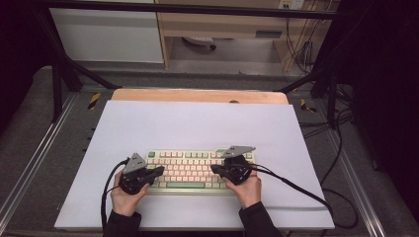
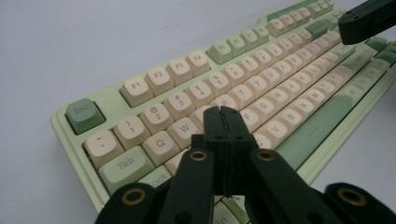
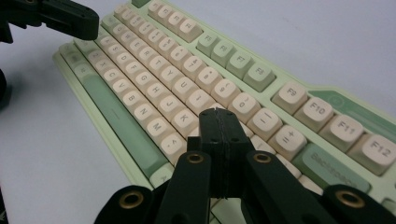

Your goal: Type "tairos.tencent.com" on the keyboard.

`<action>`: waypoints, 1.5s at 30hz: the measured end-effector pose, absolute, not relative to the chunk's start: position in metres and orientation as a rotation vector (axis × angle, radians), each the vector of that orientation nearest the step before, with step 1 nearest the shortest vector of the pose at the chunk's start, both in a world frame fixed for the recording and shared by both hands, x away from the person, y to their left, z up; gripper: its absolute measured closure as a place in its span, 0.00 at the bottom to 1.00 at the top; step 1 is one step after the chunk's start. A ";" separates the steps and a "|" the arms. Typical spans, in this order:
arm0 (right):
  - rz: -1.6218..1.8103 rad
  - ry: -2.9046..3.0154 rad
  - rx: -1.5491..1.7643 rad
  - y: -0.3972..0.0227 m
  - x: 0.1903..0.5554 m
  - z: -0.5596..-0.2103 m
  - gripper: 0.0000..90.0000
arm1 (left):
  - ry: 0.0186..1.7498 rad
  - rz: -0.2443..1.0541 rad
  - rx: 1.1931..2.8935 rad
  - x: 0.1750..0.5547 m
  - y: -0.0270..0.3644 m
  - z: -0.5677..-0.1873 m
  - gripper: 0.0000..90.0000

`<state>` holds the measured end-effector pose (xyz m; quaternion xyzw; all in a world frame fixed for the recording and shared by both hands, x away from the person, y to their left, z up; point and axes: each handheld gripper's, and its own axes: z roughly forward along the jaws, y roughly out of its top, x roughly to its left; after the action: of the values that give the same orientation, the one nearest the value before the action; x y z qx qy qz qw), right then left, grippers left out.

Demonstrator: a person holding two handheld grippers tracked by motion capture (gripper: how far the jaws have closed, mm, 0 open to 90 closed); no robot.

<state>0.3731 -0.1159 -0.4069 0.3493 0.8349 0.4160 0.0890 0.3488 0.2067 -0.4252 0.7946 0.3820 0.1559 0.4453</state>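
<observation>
A pale green keyboard (image 1: pixel 192 170) with cream and green keycaps lies on the white sheet near the front of the table. My left gripper (image 1: pixel 160 170) hovers over its left end, jaws shut with nothing between them; in the left gripper view its tip (image 2: pixel 222 112) sits just above the keyboard (image 2: pixel 261 93) around the E and R keys. My right gripper (image 1: pixel 213 169) is over the right end, also shut and empty; its tip (image 3: pixel 218 113) hangs above the keyboard (image 3: pixel 154 79) by the P key. Both tips point inward at each other.
The white sheet (image 1: pixel 192 126) covers a wooden table (image 1: pixel 197 95). Black frame bars cross the back and sides. Cables (image 1: pixel 296 187) trail from each gripper, the right one running across the sheet toward the right edge. A person's hands hold both grippers.
</observation>
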 end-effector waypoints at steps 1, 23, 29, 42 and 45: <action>1.237 2.482 1.046 -0.118 0.372 -0.407 1.00 | 0.950 0.387 1.973 0.350 0.206 -0.426 1.00; 1.237 2.485 1.077 -0.139 0.359 -0.412 1.00 | 0.969 0.393 2.012 0.357 0.199 -0.435 1.00; 1.239 2.488 1.071 -0.139 0.359 -0.413 1.00 | 0.965 0.390 2.014 0.357 0.199 -0.436 1.00; 1.238 2.494 1.062 -0.139 0.359 -0.414 1.00 | 0.955 0.391 2.004 0.353 0.200 -0.433 1.00; 1.242 2.491 1.063 -0.139 0.359 -0.413 1.00 | 0.952 0.393 1.998 0.351 0.201 -0.431 1.00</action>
<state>0.3587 -0.1389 -0.4131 0.3557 0.8333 0.4155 0.0810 0.3513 0.2005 -0.4313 0.8014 0.3820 0.1577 0.4323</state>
